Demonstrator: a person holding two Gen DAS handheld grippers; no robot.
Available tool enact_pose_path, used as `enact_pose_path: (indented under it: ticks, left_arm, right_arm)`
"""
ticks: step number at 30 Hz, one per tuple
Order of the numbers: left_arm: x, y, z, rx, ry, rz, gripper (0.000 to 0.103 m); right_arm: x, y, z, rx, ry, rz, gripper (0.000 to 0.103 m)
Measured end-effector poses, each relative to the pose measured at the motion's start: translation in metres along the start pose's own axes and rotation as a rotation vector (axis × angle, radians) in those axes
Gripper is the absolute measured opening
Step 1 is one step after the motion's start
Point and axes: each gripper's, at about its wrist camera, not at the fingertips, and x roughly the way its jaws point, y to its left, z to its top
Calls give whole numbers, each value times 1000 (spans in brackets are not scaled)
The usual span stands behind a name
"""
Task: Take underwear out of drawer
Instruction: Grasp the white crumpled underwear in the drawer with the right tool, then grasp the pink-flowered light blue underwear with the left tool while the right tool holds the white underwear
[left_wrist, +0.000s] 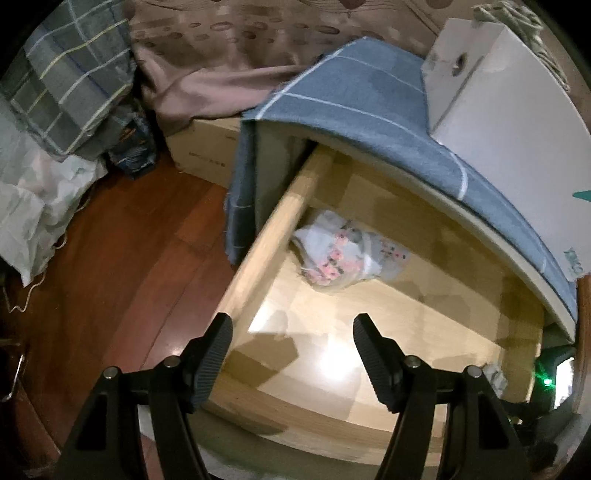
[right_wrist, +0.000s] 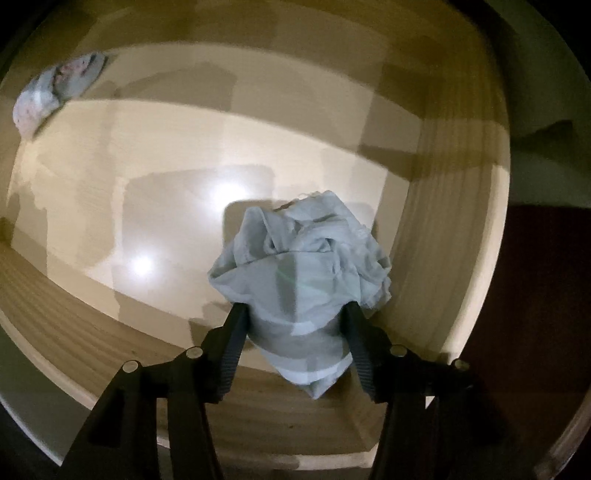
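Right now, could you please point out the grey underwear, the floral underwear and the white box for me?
Grey underwear (right_wrist: 295, 273): right wrist view, middle of the bundle.
Floral underwear (left_wrist: 343, 251): left wrist view, its pink-patterned middle.
White box (left_wrist: 509, 140): left wrist view, its broad top face.

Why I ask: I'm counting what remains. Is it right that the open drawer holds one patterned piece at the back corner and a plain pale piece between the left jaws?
Not quite: the plain pale piece sits between the right jaws, as the right wrist view shows. The patterned piece does lie at the back corner of the open drawer.
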Motion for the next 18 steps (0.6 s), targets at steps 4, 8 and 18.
enact_pose_path:
  ticks: [4, 8, 18]
  left_arm:
    - [0, -12, 3, 104, 29, -23, 70]
    - [-3, -26, 7, 286, 21, -39, 70]
    - [9, -43, 14, 688, 9, -111, 70]
  right_arm:
    - [3, 4, 5, 23, 18, 4, 53]
    - [3, 6, 5, 23, 2, 8, 53]
    - [-1, -5, -11, 25, -18, 12, 54]
